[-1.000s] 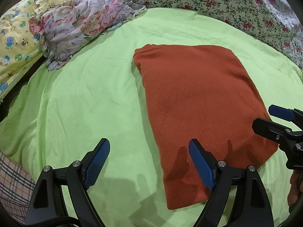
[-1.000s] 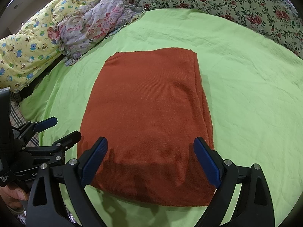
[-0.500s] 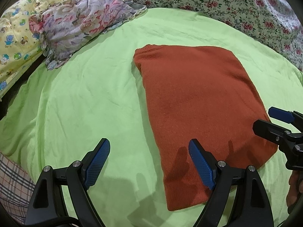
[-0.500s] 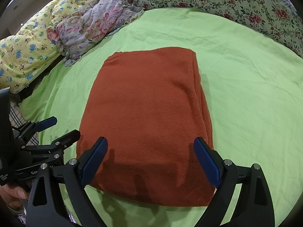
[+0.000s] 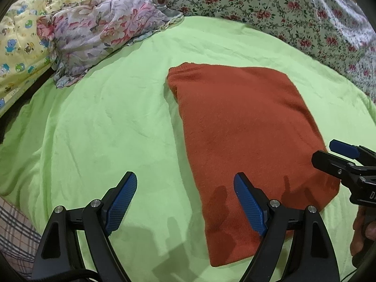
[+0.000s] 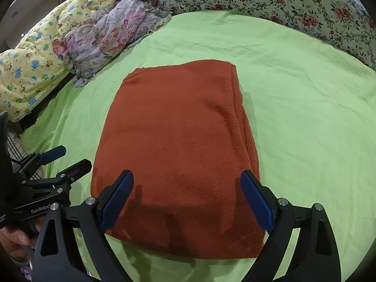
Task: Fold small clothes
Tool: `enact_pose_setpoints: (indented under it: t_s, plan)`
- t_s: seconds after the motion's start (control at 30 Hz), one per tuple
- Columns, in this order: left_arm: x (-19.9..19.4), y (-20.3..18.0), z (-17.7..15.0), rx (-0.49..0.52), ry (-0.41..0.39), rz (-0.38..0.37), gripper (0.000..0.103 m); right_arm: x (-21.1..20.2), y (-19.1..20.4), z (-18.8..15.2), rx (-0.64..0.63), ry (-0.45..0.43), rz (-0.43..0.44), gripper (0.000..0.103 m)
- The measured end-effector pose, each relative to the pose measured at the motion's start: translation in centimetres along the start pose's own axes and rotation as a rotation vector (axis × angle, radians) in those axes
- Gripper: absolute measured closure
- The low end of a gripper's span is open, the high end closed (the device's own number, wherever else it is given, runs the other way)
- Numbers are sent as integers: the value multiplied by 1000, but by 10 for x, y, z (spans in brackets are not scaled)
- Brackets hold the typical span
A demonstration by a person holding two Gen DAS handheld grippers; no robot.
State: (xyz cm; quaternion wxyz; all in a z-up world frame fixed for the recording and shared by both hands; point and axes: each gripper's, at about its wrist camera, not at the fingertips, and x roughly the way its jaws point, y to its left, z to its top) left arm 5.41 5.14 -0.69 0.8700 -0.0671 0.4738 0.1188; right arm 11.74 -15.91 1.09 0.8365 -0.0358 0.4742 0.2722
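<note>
A rust-orange knitted garment (image 5: 242, 127) lies folded into a flat rectangle on the green sheet (image 5: 98, 127); it also shows in the right wrist view (image 6: 178, 145). My left gripper (image 5: 185, 202) is open and empty, hovering over the garment's near left edge. My right gripper (image 6: 186, 199) is open and empty, hovering above the garment's near end. Each gripper shows in the other's view: the right one (image 5: 338, 157) at the garment's right side, the left one (image 6: 63, 162) at its left side.
A crumpled floral cloth (image 5: 98, 35) and a yellow cartoon-print quilt (image 5: 21, 40) lie at the back left. A flower-patterned bedspread (image 5: 282, 7) runs along the back. Plaid fabric (image 5: 14, 230) shows at the near left edge.
Both grippers have stayed open and nearly still. The garment looks slightly nearer in both views.
</note>
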Motion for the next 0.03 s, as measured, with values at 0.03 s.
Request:
enact_pose_setpoints:
  t_s: [0.03]
  plan:
    - [-1,1,0,-2,-6,-7,18,-1,0,0,6,-8,-3,11]
